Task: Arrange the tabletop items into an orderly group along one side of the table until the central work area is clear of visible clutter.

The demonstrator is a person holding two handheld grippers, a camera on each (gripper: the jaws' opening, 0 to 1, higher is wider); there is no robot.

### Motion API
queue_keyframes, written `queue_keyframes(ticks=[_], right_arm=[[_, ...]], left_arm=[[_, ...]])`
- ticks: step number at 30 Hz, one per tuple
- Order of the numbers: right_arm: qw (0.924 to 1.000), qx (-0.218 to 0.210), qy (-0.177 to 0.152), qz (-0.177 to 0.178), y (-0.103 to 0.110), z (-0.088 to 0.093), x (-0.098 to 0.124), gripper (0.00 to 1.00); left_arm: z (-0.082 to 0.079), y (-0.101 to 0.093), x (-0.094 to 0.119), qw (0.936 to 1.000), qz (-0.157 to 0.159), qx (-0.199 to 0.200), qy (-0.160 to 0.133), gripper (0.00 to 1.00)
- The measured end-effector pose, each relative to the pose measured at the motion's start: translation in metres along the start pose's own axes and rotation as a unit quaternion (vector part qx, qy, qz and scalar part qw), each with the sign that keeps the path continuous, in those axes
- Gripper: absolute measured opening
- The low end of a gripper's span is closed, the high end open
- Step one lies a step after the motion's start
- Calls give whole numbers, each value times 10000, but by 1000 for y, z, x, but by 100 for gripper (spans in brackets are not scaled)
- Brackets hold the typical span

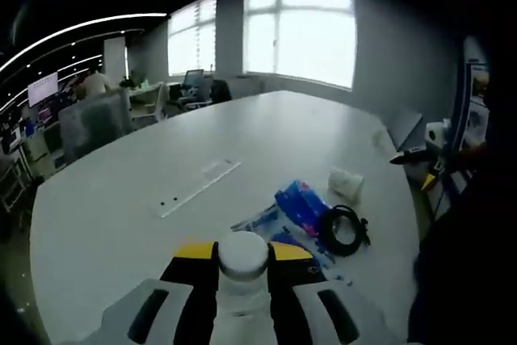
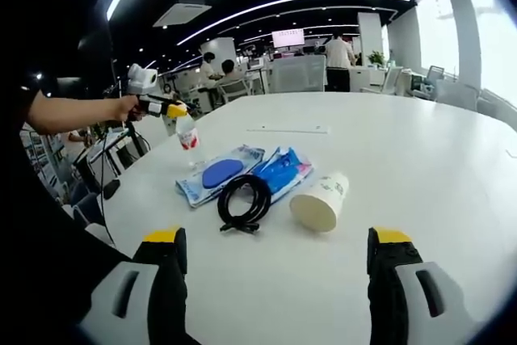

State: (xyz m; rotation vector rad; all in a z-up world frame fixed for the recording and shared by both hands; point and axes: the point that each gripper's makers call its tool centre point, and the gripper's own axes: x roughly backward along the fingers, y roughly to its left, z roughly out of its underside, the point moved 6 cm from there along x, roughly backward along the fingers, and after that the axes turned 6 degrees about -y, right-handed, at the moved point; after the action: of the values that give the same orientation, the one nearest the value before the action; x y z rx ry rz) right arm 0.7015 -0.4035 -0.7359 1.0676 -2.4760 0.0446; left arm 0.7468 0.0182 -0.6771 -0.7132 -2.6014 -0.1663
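My left gripper (image 1: 242, 254) is shut on a small white bottle (image 1: 242, 258) with a white cap. In the right gripper view the same left gripper (image 2: 178, 112) hangs over the table's left edge, held by a person's hand, with the red-labelled bottle (image 2: 187, 136) in it. On the white table (image 2: 420, 159) lie blue packets (image 2: 284, 169) (image 1: 300, 204), a coiled black cable (image 2: 245, 198) (image 1: 342, 229) and a paper cup (image 2: 321, 199) (image 1: 346, 183) on its side. My right gripper (image 2: 275, 260) is open, short of the cup and cable.
A flat white strip (image 1: 198, 187) (image 2: 288, 129) lies along the table's middle. Office chairs, desks and people stand beyond the far edge. The table edge runs close along the left of the right gripper view.
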Motion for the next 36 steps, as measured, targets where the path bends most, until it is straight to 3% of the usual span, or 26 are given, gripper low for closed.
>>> queue_keyframes(ticks=[2, 3, 8, 13, 19, 23, 28, 29, 36], right_arm=[[10000, 0, 4, 43, 0, 1, 3, 89], [10000, -3, 7, 46, 0, 1, 3, 89], [10000, 2, 60, 39, 0, 3, 4, 88], [10000, -18, 23, 4, 1, 2, 3, 88], [10000, -15, 21, -28, 1, 2, 0, 88], [10000, -18, 14, -65, 0, 1, -2, 88], [9999, 25, -17, -121, 0, -3, -5, 88], [9999, 29, -19, -129, 0, -4, -6, 88], [9998, 57, 23, -185, 0, -4, -8, 88]], left_arm=[[7, 4, -4, 9998, 123, -75, 169, 20], [3, 4, -5, 9999, 152, -41, 15, 21], [5, 8, -2, 9995, 168, -134, 221, 21], [7, 13, -2, 9993, 194, -181, 244, 22], [8, 16, 1, 9992, -114, -2, 375, 24], [1, 12, 6, 9993, -251, 151, 248, 26], [3, 20, 8, 9987, -401, 73, 316, 28], [3, 21, 9, 9978, -507, 311, 288, 28], [5, 22, 7, 9938, -974, 505, 156, 26]])
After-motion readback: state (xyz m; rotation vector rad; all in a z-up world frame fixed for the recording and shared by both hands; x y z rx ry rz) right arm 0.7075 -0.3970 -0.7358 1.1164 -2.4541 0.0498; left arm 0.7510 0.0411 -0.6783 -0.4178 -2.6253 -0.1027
